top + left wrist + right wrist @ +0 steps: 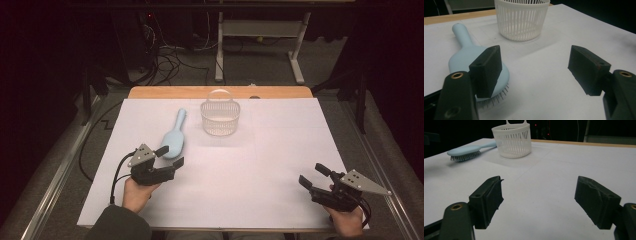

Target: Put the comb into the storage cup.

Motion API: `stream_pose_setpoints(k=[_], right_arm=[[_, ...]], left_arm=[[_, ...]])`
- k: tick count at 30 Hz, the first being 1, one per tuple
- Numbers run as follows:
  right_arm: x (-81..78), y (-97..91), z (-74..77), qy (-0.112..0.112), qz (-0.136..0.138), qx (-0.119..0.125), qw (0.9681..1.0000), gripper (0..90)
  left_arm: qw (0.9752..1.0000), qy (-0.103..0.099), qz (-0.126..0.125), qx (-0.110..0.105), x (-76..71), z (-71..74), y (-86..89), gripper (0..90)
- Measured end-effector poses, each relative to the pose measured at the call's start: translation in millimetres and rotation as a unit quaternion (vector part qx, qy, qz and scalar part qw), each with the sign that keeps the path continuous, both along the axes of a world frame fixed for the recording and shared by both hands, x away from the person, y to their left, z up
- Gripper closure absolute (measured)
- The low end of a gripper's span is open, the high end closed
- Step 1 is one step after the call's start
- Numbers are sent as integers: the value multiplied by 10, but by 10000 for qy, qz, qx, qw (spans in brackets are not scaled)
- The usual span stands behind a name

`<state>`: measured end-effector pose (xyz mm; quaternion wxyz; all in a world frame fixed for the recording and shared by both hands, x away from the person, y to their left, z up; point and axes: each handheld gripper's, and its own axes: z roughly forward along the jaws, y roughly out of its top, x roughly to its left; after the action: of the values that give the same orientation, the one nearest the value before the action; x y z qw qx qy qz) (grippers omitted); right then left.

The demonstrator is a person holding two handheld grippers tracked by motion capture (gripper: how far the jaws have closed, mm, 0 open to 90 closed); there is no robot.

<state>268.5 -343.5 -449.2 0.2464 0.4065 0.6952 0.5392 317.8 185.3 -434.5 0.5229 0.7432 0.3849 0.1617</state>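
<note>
Across the table [280, 165] a white sheet lies bare at centre. At twelve o'clock stands the white basket [220, 119]; at ten, just beside it, the blue hairbrush [174, 137], bristles down. Left gripper [173, 156], jaws apart, sits at the brush head. Right gripper [314, 176], jaws apart, rests at four o'clock.

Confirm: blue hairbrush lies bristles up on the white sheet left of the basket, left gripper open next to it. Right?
Not quite: the hairbrush lies bristles down; the left gripper view shows its smooth back on top and the bristles against the sheet. The rest holds: it lies left of the basket, and the left gripper is open beside it.
</note>
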Motion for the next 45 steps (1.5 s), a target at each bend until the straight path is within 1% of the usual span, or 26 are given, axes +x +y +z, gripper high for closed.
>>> stream_pose_setpoints(k=[4, 5, 9, 18, 20, 26, 29, 33, 35, 36, 40, 43, 45], right_arm=[[1, 0, 0, 4, 10, 2, 10000, 225], [1, 1, 0, 0, 9, 0, 10000, 225], [0, -1, 0, 5, 11, 3, 10000, 225], [2, 0, 0, 12, 25, 9, 10000, 225], [2, 1, -1, 14, 29, 11, 10000, 225], [3, 1, -1, 19, 31, 13, 10000, 225], [2, 1, 0, 15, 40, 16, 10000, 225], [-2, -1, 4, -5, 32, 35, 10000, 225], [2, 1, 2, 5, 40, 33, 10000, 225], [2, 1, 2, 5, 40, 33, 10000, 225], [1, 1, 2, 7, 45, 36, 10000, 225], [3, 1, 2, 8, 55, 34, 10000, 225], [3, 1, 2, 8, 56, 34, 10000, 225]], left_arm=[[10000, 13, -19, -48, 42, 10, -41, 261], [10000, 18, -29, -55, 72, 10, -65, 261], [10000, 48, -42, -60, 120, 8, -94, 261], [9998, 152, -43, -132, 262, 17, -159, 261], [9999, 142, -23, -95, 286, 28, -167, 262], [9999, 105, 14, -106, 349, 72, -194, 261], [9999, 108, 38, -39, 416, 107, -215, 262], [9999, 111, 58, -11, 467, 137, -230, 262], [9999, 84, 54, 87, 514, 157, -253, 262], [9999, 84, 54, 87, 514, 157, -253, 262], [9997, 130, 51, 187, 605, 187, -289, 263], [9997, 149, 54, 185, 643, 205, -306, 263], [9996, 162, 48, 245, 674, 218, -316, 263]])
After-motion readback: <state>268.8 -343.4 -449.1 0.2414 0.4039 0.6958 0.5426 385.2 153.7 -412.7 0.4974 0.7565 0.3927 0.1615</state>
